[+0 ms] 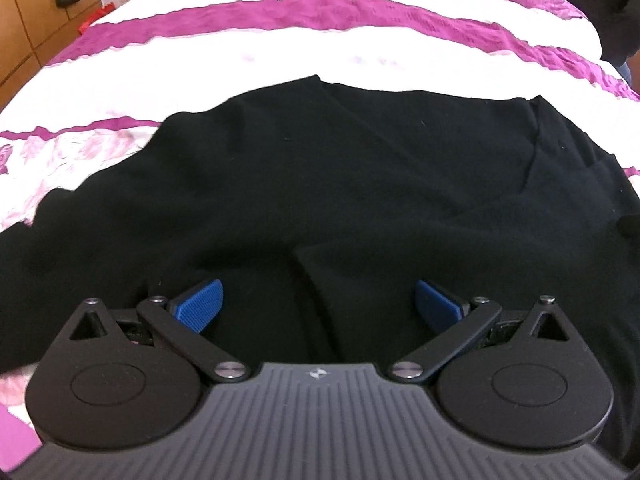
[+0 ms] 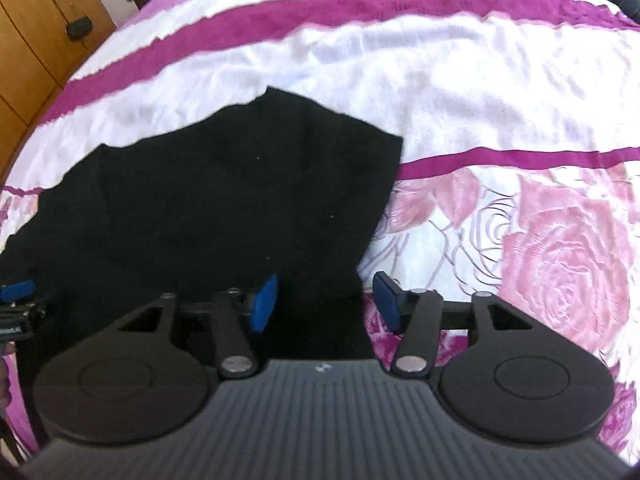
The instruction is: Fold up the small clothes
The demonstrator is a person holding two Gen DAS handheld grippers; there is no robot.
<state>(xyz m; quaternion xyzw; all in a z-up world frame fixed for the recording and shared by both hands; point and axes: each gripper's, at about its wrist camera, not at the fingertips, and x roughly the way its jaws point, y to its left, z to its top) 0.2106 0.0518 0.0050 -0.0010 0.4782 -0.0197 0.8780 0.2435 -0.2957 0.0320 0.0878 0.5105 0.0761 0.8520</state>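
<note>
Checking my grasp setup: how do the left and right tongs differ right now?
The left tongs are spread wider than the right tongs. The left tongs sit wholly over the black garment; the right tongs straddle its edge, one pad over the floral bedspread. Both are open, blue-padded, and holding nothing.

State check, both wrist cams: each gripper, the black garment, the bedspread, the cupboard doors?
left gripper: open, over the cloth, nothing between the pads.
right gripper: open, straddling the garment's right edge.
black garment: lying on the bed, partly folded, flaps overlapping, wrinkled.
bedspread: spread out, lightly creased.
cupboard doors: shut.
</note>
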